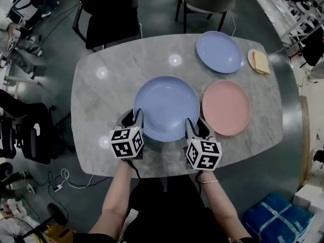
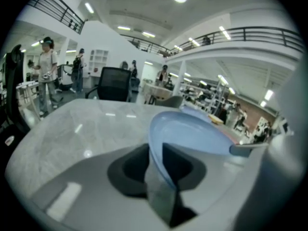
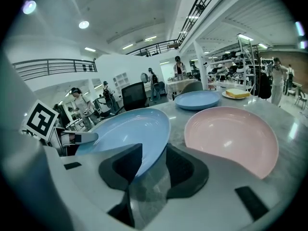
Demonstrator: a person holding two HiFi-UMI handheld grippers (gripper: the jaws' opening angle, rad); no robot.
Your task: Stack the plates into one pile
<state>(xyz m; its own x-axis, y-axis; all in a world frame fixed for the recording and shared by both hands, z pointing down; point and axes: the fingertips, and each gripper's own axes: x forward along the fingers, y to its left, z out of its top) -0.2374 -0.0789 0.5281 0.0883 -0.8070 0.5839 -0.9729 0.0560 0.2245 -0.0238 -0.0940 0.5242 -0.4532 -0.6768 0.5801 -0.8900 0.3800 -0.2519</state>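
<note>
The large blue plate [image 1: 166, 105] was at the middle of the table [image 1: 101, 100]; the left tongs [image 1: 135, 118] and the right tongs [image 1: 191, 127] were each closed on its near rim. It looked stiff, light and glossy, so probably slippery and best pinched at two spaced rim points. The right gripper view showed the pink plate [image 3: 231, 138] just beside it; the left gripper view did not.

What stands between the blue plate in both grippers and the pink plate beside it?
Nothing visible. Only a strip of table separates the blue plate from the pink plate. The other blue plate sits farther back.
</note>
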